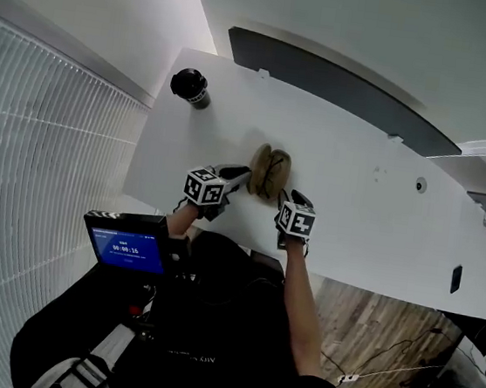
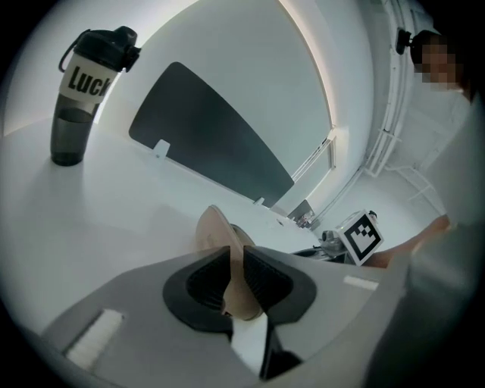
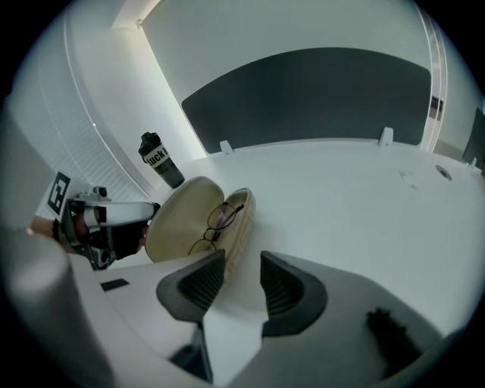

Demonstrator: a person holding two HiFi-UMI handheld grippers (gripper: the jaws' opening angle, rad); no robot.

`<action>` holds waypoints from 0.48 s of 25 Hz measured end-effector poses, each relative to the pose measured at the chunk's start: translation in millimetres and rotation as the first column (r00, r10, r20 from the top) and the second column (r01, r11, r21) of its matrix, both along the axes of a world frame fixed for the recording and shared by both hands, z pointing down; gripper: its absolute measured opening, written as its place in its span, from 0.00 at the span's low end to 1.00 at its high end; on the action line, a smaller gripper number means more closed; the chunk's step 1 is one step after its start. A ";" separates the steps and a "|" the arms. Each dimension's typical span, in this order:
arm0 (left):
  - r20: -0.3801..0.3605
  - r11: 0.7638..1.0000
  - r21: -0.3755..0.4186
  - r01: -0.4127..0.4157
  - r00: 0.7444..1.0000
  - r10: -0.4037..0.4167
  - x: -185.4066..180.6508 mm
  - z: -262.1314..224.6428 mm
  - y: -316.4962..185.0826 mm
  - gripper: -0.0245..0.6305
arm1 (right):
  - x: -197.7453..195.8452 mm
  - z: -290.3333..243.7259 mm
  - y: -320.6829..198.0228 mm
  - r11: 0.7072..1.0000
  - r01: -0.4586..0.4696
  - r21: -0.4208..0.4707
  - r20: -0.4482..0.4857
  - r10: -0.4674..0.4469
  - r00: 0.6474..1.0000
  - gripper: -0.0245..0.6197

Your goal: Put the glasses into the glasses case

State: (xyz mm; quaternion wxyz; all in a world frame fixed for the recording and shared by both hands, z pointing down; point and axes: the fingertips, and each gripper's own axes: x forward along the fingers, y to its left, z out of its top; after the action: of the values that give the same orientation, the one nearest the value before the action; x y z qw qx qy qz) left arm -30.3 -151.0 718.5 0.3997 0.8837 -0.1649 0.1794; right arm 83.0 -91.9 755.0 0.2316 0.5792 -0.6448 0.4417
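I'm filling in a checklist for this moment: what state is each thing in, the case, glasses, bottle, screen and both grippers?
Glasses case: open, one half gripped by its edge.
Glasses: lying inside the open glasses case.
Bottle: upright, cap on.
Screen: lit.
Left gripper: shut on the glasses case.
Right gripper: open, nothing between its jaws, close to the glasses case.

head view looks steeply down – gripper views closely face the glasses case (image 3: 178,220).
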 end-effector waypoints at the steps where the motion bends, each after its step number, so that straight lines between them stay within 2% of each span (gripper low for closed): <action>1: -0.003 1.000 0.010 -0.018 1.000 0.018 5.6 -3.2 1.9 0.10 | -0.6 2.2 0.3 1.000 -0.004 -0.002 0.004 0.004 1.000 0.28; 4: -0.008 0.998 0.032 -0.056 0.998 0.056 25.0 -10.8 10.5 0.10 | -2.0 6.5 3.0 1.000 0.002 -0.010 0.023 -0.001 1.000 0.28; 7: -0.009 0.995 0.037 -0.093 0.996 0.093 49.5 -15.1 22.5 0.09 | -9.3 8.9 6.6 0.999 0.045 -0.011 0.063 -0.044 0.997 0.28; 12: 0.042 0.985 0.002 -0.173 0.984 0.173 93.4 -1.8 46.9 0.07 | -8.9 11.9 21.1 0.996 0.090 -0.024 0.074 -0.088 0.993 0.27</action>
State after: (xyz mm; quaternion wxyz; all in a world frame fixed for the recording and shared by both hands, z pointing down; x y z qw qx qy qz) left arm 63.1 -104.2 716.8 0.3765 0.8919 -0.0962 0.2314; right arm 74.1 -70.8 766.9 0.2353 0.5302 -0.6718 0.4606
